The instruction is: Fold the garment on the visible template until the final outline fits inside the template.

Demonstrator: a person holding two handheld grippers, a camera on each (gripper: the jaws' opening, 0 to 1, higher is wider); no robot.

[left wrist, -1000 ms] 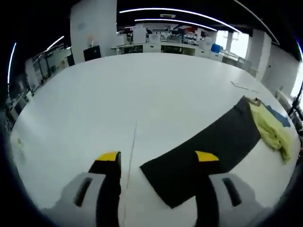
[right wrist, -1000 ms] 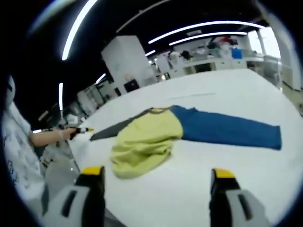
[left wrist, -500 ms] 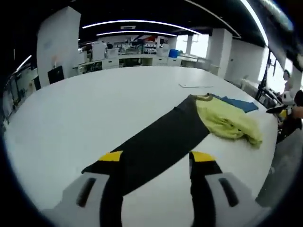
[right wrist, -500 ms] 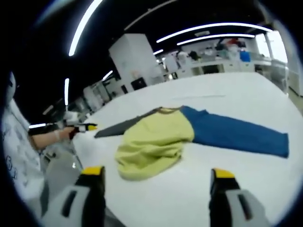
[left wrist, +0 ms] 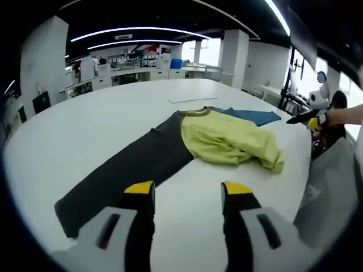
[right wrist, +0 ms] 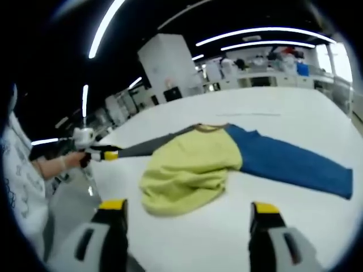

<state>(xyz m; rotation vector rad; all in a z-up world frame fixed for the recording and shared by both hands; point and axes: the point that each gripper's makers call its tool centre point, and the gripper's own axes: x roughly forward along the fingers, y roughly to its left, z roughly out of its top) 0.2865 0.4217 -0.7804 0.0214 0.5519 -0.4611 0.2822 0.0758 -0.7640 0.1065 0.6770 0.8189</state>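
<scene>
Left gripper view: over the last second the camera has swung right, so the whole garment [left wrist: 193, 141] now lies ahead of the left gripper [left wrist: 187, 192] rather than off to one side; the cloth itself looks unmoved on the white table [left wrist: 113, 113]. The jaws stand moderately apart with nothing between them, yellow tips just short of the dark sleeve [left wrist: 122, 170]. That sleeve is a long, flat, matte charcoal strip. The yellow body [left wrist: 229, 141] is bunched into soft folds, and a little of the blue sleeve [left wrist: 252, 116] shows behind it. The right gripper [left wrist: 311, 119] and the hand holding it appear at the right edge. Right gripper view: the framing has drifted only slightly. The right gripper's jaws [right wrist: 184, 212] are wide and empty, set near the crumpled yellow hem [right wrist: 176, 198], not touching. The blue sleeve lies flat and straight to the right; the collar [right wrist: 211, 127] is a thin tan band. The left gripper [right wrist: 108, 154] sits at the dark sleeve's far end. I can make out no template outline. Judgement: both grippers are lined up on the garment, folding not yet begun; thin, limp knit should drape easily.
</scene>
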